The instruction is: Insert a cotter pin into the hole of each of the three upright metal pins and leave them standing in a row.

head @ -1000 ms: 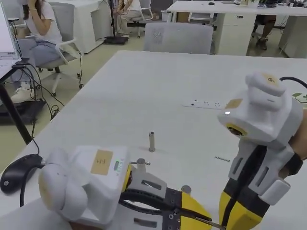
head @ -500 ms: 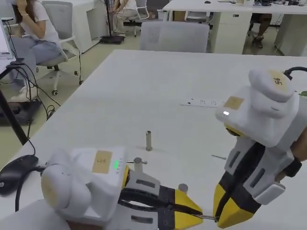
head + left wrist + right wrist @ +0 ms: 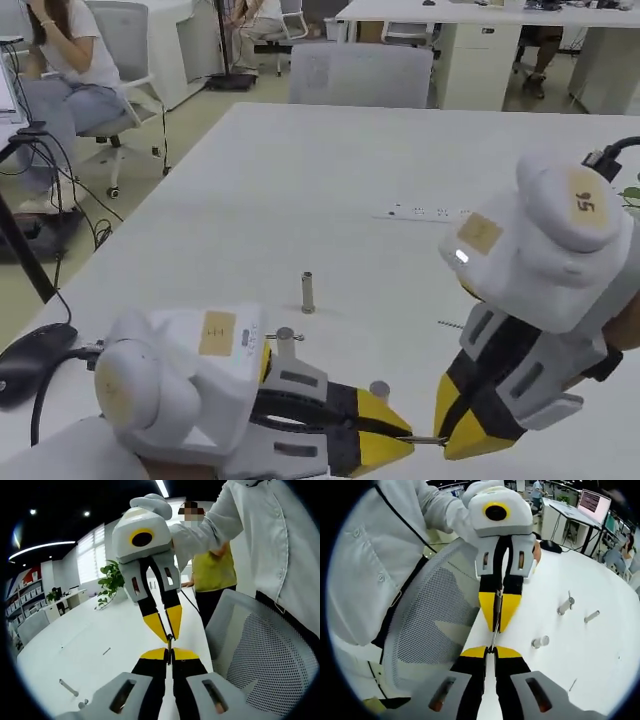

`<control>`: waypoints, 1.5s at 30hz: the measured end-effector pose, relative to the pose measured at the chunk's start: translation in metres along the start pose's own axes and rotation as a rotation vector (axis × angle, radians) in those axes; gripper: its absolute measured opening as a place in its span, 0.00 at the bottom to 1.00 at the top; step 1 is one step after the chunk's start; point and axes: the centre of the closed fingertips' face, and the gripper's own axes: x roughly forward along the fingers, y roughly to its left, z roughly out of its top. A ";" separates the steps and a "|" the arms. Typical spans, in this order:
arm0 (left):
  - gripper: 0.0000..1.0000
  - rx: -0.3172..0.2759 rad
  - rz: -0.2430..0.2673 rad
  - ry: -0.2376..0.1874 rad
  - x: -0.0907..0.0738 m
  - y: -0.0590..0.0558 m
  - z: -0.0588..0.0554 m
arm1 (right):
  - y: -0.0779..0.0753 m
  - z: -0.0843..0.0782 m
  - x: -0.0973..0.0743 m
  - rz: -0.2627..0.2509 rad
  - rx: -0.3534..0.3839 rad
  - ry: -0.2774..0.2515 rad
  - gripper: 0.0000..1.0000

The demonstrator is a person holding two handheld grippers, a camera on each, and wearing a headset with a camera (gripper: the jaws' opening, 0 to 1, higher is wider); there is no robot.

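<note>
A thin cotter pin (image 3: pixel 422 439) bridges both grippers low over the table's near edge. My left gripper (image 3: pixel 395 440) is shut on one end, and my right gripper (image 3: pixel 452 445) is shut on the other. In the left gripper view my own jaws (image 3: pixel 170 653) pinch the cotter pin (image 3: pixel 170 643), and the right gripper (image 3: pixel 169 635) meets it from above. Three metal pins stand on the white table: a bare far one (image 3: pixel 307 292), a middle one (image 3: pixel 285 341) with a cotter pin through it, and a near one (image 3: pixel 379 390) just behind the left gripper.
A loose cotter pin (image 3: pixel 449 325) lies right of the metal pins. A white power strip (image 3: pixel 428 213) sits farther back. A black mouse (image 3: pixel 30 355) rests at the left edge. A grey chair (image 3: pixel 360 75) stands at the far side, and a mesh chair (image 3: pixel 260 655) is behind me.
My right gripper has come down and left to the free end of the cotter pin held by my left gripper and has shut on it. The metal pins have not moved.
</note>
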 end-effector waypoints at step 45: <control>0.00 0.022 0.013 0.059 0.004 0.002 -0.007 | -0.003 -0.001 0.003 -0.094 0.017 0.023 0.05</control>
